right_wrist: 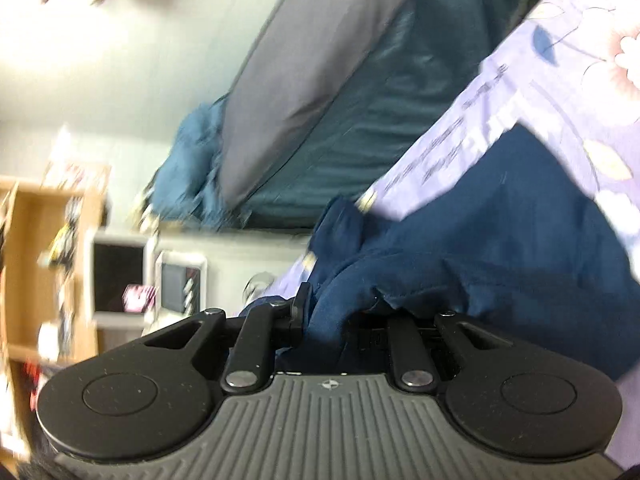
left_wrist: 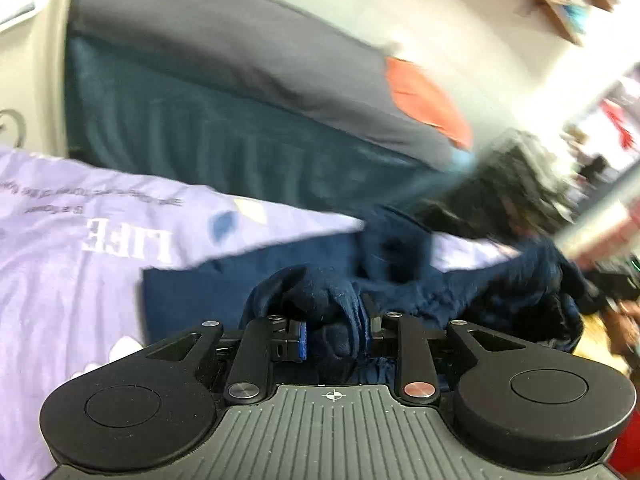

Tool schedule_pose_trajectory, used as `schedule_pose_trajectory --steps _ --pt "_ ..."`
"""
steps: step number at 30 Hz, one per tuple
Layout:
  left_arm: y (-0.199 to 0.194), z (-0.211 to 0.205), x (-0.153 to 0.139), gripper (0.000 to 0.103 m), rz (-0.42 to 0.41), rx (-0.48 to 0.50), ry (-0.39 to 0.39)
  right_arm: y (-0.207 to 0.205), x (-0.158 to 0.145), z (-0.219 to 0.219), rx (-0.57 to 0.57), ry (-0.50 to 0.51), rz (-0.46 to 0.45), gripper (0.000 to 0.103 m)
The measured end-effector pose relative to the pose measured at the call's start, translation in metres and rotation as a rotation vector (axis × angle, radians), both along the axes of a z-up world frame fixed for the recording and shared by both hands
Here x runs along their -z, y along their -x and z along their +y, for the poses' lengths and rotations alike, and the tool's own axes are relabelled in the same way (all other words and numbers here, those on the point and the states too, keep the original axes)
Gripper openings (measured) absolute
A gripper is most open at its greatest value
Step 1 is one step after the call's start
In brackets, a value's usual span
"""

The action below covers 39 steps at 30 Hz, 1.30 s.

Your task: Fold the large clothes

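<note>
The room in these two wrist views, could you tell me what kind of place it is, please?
Most likely a bedroom: a lilac printed bedsheet under the navy garment, a grey pillow against the wall, and a cluttered wooden shelf.

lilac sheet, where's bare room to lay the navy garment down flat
Free: the lilac sheet left of the navy garment, around the LIFE print, up to the teal bedding. Crowded: the right side, where bunched navy cloth meets a dark blurred heap. Both the left claw and the right claw grip the garment.
</note>
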<state>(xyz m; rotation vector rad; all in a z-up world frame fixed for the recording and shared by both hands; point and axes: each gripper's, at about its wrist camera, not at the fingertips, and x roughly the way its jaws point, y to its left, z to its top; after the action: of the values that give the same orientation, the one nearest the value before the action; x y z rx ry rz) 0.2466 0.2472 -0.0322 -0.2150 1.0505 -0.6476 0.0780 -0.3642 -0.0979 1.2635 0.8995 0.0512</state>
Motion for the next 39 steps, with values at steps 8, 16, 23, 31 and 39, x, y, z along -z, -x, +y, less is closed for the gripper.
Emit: schedule_pose_trajectory --steps 8,16,23,31,39 --pt "-0.031 -0.027 0.057 0.075 0.103 -0.174 -0.051 -0.022 0.081 -0.002 0.187 -0.081 0.109 0.022" --pt "-0.045 0.012 0.055 0.080 0.235 -0.231 0.153 -0.033 0.086 -0.002 0.209 -0.073 0.103 0.027" --pt "-0.035 0.044 0.044 0.103 0.219 -0.358 0.257 -0.005 0.093 -0.011 0.464 -0.222 0.055 0.067" --pt "0.013 0.041 0.014 0.103 -0.029 -0.239 -0.110 -0.009 0.019 0.001 0.179 0.351 -0.031 0.083" --pt "0.063 0.013 0.058 0.103 -0.038 -0.082 -0.157 -0.006 0.022 0.047 -0.337 0.872 -0.053 0.090"
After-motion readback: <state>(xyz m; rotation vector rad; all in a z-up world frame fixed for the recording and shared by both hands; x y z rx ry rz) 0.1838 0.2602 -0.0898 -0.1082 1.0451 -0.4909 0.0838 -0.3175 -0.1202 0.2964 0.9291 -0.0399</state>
